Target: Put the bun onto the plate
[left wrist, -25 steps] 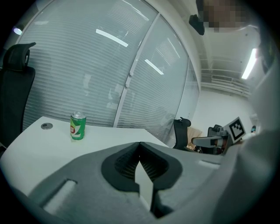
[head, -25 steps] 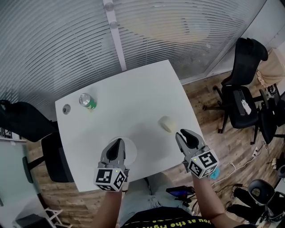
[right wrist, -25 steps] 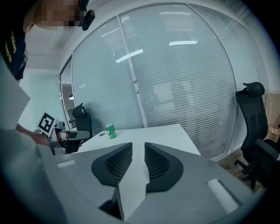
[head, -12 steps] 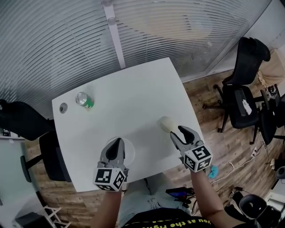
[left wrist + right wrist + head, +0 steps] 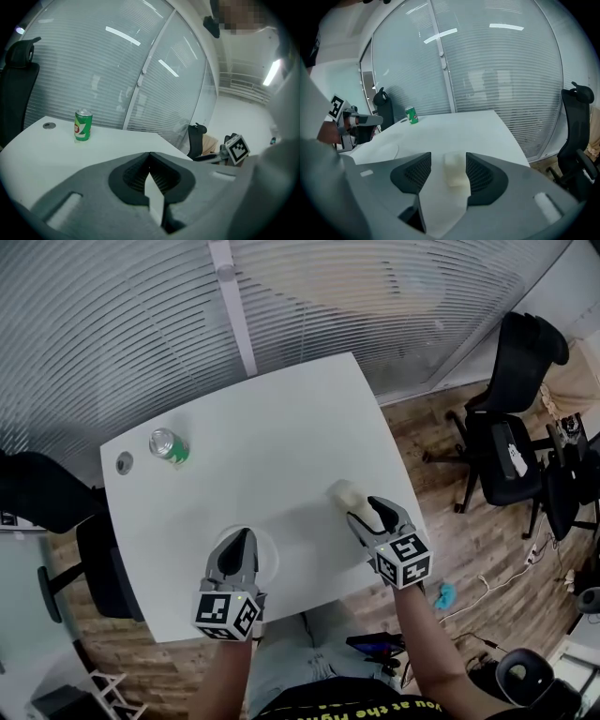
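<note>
The pale bun (image 5: 342,491) lies on the white table (image 5: 281,427) near its right edge. My right gripper (image 5: 366,513) is low over the table right behind the bun. In the right gripper view the bun (image 5: 455,173) sits between the pads, close to the right one, with a gap on the left. Those jaws are opening and do not press on it. My left gripper (image 5: 244,538) is shut and empty, hovering over the white plate (image 5: 265,563) at the near edge. The plate (image 5: 382,152) also shows in the right gripper view.
A green can (image 5: 169,446) stands at the table's far left, with a small round grey disc (image 5: 124,462) beside it. Black office chairs (image 5: 511,442) stand on the wooden floor at the right. Window blinds run behind the table.
My right gripper has come down and forward to the bun, and its jaws have spread wider around it. The left gripper has stayed over the plate.
</note>
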`<action>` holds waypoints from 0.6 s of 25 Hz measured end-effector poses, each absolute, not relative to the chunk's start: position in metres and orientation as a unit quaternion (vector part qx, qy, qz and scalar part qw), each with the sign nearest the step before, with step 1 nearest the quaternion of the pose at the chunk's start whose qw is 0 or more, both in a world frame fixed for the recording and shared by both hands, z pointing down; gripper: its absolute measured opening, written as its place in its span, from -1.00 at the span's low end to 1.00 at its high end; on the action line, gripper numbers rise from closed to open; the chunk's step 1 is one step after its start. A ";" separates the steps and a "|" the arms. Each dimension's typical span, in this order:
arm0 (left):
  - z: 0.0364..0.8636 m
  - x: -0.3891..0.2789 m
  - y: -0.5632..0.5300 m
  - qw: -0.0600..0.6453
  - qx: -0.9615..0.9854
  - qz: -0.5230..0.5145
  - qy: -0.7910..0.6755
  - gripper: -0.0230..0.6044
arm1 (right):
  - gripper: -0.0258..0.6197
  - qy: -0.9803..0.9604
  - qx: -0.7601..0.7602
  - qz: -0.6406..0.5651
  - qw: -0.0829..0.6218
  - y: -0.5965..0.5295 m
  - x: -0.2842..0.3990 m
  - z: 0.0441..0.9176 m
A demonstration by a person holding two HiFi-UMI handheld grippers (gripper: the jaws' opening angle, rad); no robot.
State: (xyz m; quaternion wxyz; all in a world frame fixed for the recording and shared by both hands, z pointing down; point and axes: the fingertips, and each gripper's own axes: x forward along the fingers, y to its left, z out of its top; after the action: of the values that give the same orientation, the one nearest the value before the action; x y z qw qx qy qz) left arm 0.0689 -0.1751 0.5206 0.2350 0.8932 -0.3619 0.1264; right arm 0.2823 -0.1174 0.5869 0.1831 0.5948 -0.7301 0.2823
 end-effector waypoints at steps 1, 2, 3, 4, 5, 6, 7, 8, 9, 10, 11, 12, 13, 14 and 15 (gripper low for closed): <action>0.521 0.069 -0.175 0.235 0.893 0.126 -0.362 -0.92 | -0.16 -0.730 0.594 0.283 0.184 -0.118 0.282 0.589; 0.521 0.069 -0.175 0.235 0.893 0.126 -0.362 -0.93 | -0.13 -0.730 0.594 0.283 0.185 -0.119 0.283 0.591; 0.522 0.069 -0.175 0.235 0.893 0.126 -0.363 -0.93 | -0.11 -0.729 0.594 0.283 0.188 -0.120 0.283 0.594; 0.523 0.070 -0.175 0.236 0.893 0.125 -0.363 -0.93 | -0.10 -0.728 0.594 0.282 0.192 -0.121 0.284 0.596; 0.524 0.070 -0.175 0.236 0.893 0.125 -0.363 -0.93 | -0.09 -0.728 0.594 0.281 0.197 -0.122 0.284 0.598; 0.525 0.070 -0.175 0.237 0.892 0.126 -0.363 -0.93 | -0.07 -0.727 0.594 0.279 0.202 -0.122 0.284 0.601; 0.525 0.070 -0.174 0.237 0.892 0.126 -0.363 -0.92 | -0.05 -0.727 0.593 0.278 0.208 -0.123 0.284 0.604; 0.526 0.070 -0.174 0.238 0.892 0.127 -0.363 -0.93 | -0.04 -0.726 0.592 0.278 0.214 -0.123 0.284 0.607; 0.527 0.070 -0.173 0.239 0.891 0.127 -0.364 -0.93 | -0.01 -0.725 0.591 0.277 0.220 -0.123 0.285 0.610; 0.528 0.071 -0.171 0.240 0.891 0.127 -0.364 -0.93 | 0.02 -0.724 0.590 0.276 0.226 -0.123 0.285 0.613; 0.529 0.071 -0.171 0.241 0.891 0.127 -0.364 -0.93 | 0.04 -0.723 0.589 0.276 0.231 -0.123 0.286 0.615; 0.530 0.071 -0.170 0.241 0.891 0.127 -0.364 -0.93 | 0.05 -0.722 0.589 0.275 0.236 -0.124 0.287 0.618; 0.530 0.071 -0.170 0.241 0.890 0.127 -0.365 -0.93 | 0.07 -0.722 0.588 0.275 0.241 -0.125 0.288 0.620; 0.531 0.070 -0.171 0.241 0.890 0.127 -0.366 -0.93 | 0.09 -0.721 0.588 0.273 0.245 -0.127 0.288 0.622; 0.531 0.069 -0.172 0.241 0.889 0.126 -0.368 -0.93 | 0.09 -0.721 0.587 0.272 0.248 -0.129 0.288 0.624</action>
State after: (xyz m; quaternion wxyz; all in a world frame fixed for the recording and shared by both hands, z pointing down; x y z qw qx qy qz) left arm 0.0688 -0.1719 0.5313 0.2406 0.8894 -0.3676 0.1260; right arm 0.2885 -0.1289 0.6237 0.2484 0.5870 -0.7209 0.2721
